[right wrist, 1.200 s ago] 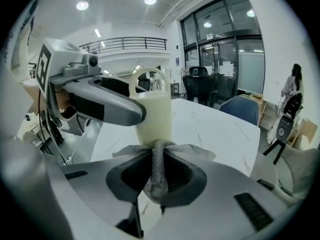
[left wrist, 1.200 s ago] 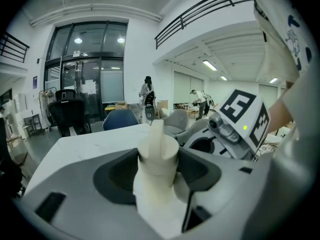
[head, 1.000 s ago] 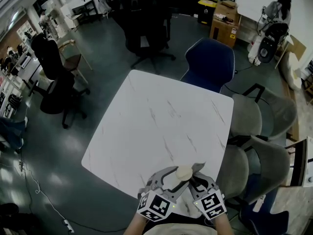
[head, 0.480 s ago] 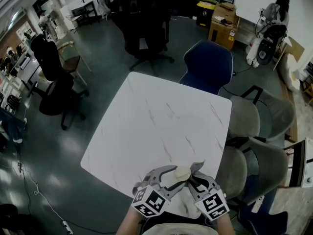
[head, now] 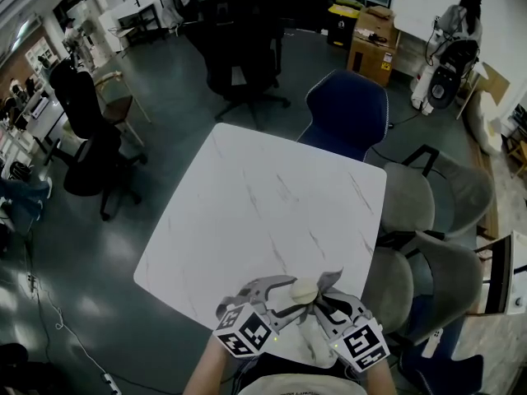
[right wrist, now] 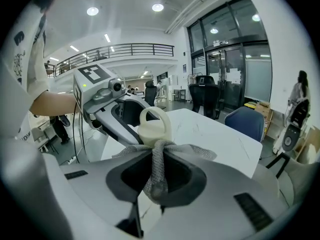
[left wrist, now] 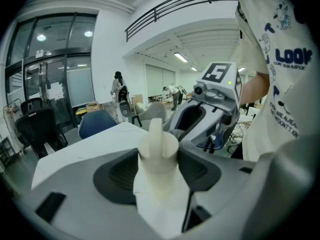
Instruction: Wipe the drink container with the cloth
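A cream drink container (head: 305, 288) with a loop handle on its cap hangs over the near edge of the white marble table (head: 263, 212). My left gripper (head: 288, 293) is shut on its body; in the left gripper view the container (left wrist: 158, 156) stands upright between the dark pads (left wrist: 120, 171). My right gripper (head: 326, 293) is shut on a grey cloth (head: 329, 280). In the right gripper view the bunched cloth (right wrist: 159, 169) spreads against the container (right wrist: 154, 126) just below its cap. The two grippers face each other, close together.
A blue chair (head: 346, 113) stands at the table's far edge and grey chairs (head: 428, 200) along its right side. A black office chair (head: 239, 56) sits farther back. A person (head: 461, 15) stands at the far right of the room.
My left gripper has rolled a little, its marker cube shifting left. The right gripper has edged upward with the cloth against the container. Both grips are unchanged.
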{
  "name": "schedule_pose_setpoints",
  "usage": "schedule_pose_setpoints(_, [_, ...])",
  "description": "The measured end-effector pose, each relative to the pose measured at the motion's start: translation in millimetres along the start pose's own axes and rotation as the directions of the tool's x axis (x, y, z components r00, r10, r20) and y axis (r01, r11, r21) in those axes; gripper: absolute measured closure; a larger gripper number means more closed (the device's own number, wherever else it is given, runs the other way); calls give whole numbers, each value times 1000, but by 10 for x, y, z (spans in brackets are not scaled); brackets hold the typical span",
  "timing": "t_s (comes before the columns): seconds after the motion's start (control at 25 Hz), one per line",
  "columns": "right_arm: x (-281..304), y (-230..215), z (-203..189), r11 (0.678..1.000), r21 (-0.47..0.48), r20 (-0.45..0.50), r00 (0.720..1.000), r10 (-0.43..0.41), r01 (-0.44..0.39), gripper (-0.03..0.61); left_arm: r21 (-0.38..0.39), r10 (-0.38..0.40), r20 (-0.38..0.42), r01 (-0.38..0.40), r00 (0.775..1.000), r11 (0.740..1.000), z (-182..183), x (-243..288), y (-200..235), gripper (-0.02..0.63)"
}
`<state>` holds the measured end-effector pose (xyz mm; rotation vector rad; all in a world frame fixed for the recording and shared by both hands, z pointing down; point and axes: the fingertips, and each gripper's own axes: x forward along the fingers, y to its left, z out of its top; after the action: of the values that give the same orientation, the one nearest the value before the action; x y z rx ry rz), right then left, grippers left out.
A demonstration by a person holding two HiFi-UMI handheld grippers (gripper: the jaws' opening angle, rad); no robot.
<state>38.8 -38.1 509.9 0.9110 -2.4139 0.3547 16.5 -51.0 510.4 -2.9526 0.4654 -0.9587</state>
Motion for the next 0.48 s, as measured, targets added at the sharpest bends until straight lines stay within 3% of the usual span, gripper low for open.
schedule_pose_setpoints(0.48, [-53, -12, 133, 1000, -10, 31, 1000, 2, -2, 522, 66, -80, -16, 81, 997, 994, -17, -5, 20, 359])
